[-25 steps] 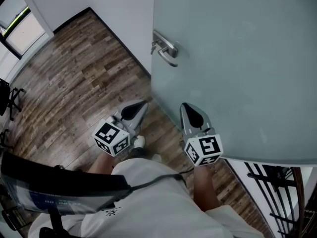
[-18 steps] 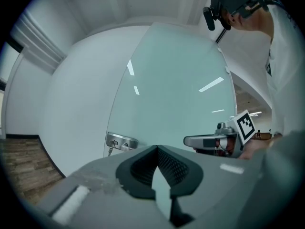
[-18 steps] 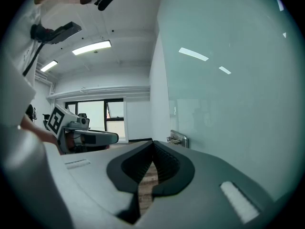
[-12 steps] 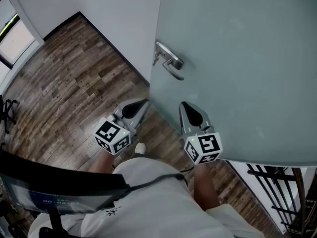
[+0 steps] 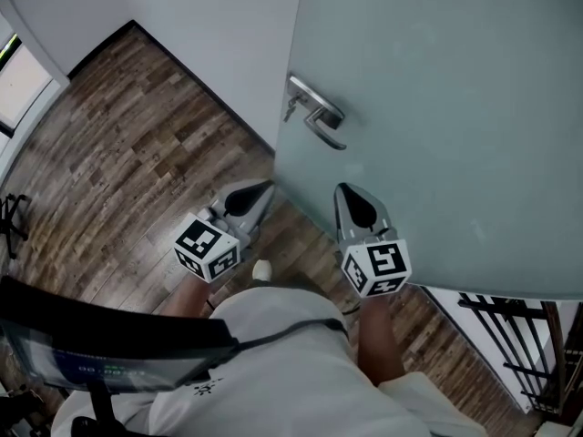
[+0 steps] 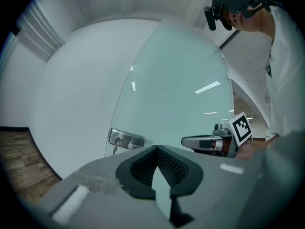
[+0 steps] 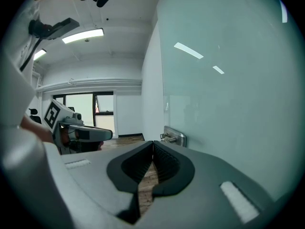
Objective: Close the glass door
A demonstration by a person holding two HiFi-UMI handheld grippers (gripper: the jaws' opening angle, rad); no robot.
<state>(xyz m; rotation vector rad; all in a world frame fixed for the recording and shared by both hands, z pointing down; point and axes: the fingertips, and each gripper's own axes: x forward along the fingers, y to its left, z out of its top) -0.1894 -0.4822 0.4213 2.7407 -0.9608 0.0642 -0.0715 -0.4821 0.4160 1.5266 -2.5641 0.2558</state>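
The frosted glass door (image 5: 446, 107) fills the upper right of the head view, with its metal lever handle (image 5: 317, 112) near its left edge. My right gripper (image 5: 349, 192) is shut and empty, its tip right at the glass face below the handle; contact cannot be told. My left gripper (image 5: 263, 188) is shut and empty, just left of the door's edge. In the left gripper view the door (image 6: 176, 89), the handle (image 6: 126, 140) and the right gripper (image 6: 187, 141) lie beyond the closed left gripper (image 6: 156, 150). The right gripper view shows my right gripper (image 7: 152, 145), the handle (image 7: 174, 137) and the glass (image 7: 233, 80).
Wood-plank floor (image 5: 127, 144) spreads to the left. A white wall (image 5: 219, 25) with dark skirting stands behind the door's edge. A black metal railing (image 5: 515, 353) is at the lower right, and a chair base (image 5: 9, 217) sits at the left edge.
Both grippers have moved forward toward the white wall, and the door with them. The handle has shifted right and down in the head view, and the window at the upper left has slid mostly out.
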